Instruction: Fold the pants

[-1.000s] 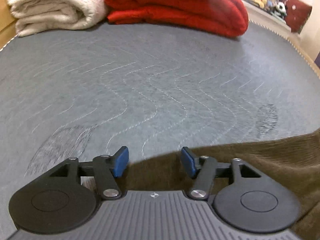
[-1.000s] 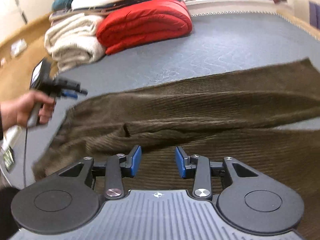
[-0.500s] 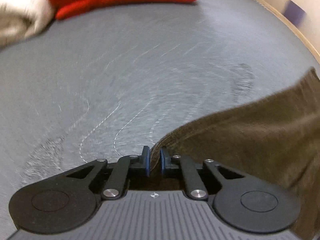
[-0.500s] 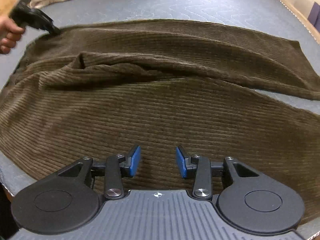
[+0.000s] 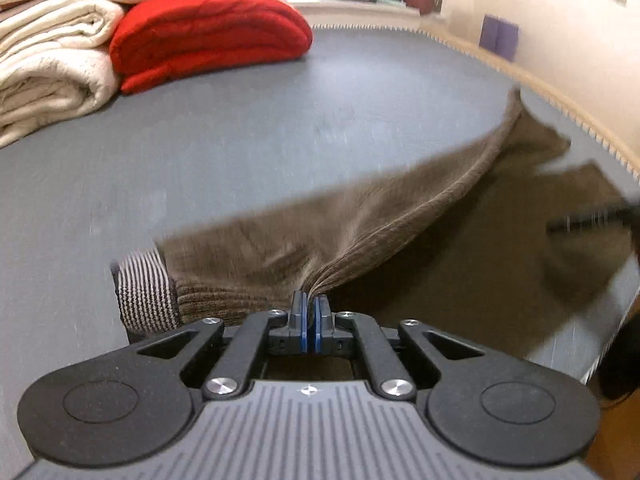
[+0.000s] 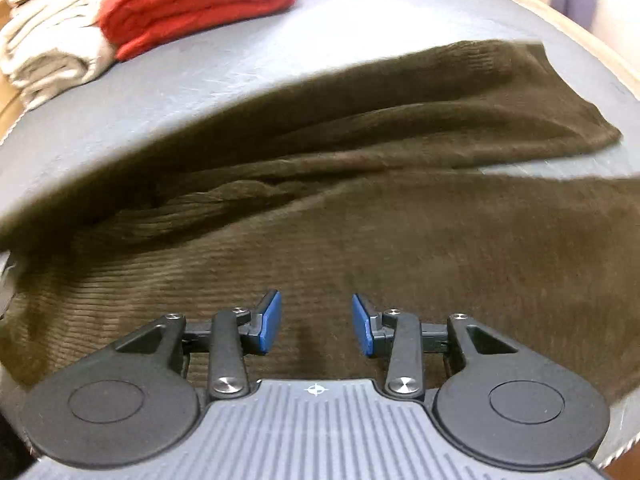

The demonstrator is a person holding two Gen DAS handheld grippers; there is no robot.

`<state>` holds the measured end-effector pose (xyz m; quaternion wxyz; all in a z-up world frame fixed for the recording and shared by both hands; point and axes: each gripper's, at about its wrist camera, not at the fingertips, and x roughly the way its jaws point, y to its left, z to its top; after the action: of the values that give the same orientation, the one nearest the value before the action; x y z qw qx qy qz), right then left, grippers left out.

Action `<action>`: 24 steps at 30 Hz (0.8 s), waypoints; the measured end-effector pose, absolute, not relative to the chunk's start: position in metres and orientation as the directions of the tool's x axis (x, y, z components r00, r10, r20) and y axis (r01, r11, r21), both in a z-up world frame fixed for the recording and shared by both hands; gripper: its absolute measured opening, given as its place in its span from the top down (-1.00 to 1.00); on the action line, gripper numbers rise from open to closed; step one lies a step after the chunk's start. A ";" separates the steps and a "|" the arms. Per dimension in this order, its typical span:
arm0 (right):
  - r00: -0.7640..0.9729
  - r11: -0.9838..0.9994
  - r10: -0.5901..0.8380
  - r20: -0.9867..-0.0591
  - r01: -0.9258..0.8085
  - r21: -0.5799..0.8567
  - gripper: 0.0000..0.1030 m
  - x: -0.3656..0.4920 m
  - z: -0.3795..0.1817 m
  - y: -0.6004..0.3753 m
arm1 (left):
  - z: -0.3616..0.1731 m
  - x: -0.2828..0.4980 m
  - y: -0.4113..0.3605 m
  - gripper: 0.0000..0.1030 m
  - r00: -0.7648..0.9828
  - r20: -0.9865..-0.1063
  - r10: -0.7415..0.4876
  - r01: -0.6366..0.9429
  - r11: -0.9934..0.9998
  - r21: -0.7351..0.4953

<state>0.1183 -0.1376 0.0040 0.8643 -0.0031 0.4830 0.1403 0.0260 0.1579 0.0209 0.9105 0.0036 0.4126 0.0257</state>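
In the left wrist view, the left claw (image 5: pixel 311 304) was clamped on a bunched fold of the brown corduroy pants (image 5: pixel 380 216), its blue pads nearly touching. The cloth rose from the grey bed (image 5: pixel 240 140) toward that grip, and a striped lining (image 5: pixel 146 296) showed at its near end. A red blanket (image 5: pixel 208 32) and cream blankets (image 5: pixel 52 60) lay folded far back.

In the right wrist view, the right claw (image 6: pixel 316 326) stood partly open, nothing between its pads, just above the pants (image 6: pixel 360 208), which spread across the bed (image 6: pixel 180 92).

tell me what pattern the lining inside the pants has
Thin dark and white stripes, on the lining of the brown pants; the left wrist view shows it best.
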 end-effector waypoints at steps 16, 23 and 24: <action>0.733 0.956 0.292 -0.614 -0.217 0.196 0.20 0.150 0.111 -0.269 | -0.045 0.015 0.214 0.08 0.665 -0.732 -0.147 -0.400 0.757 -0.516; 0.745 0.923 0.262 -0.614 -0.007 0.385 0.20 0.186 0.071 -0.336 | -0.052 0.022 0.235 0.00 0.680 -0.724 -0.118 -0.447 0.716 -0.537; 0.746 0.916 0.254 -0.615 0.019 0.401 0.20 0.191 0.063 -0.341 | -0.052 0.022 0.236 0.00 0.679 -0.725 -0.116 -0.449 0.715 -0.535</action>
<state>0.1908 -0.3413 0.0630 0.9139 0.1948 0.3503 0.0642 0.0222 0.2357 -0.0517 0.8410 -0.3639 0.3879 0.0991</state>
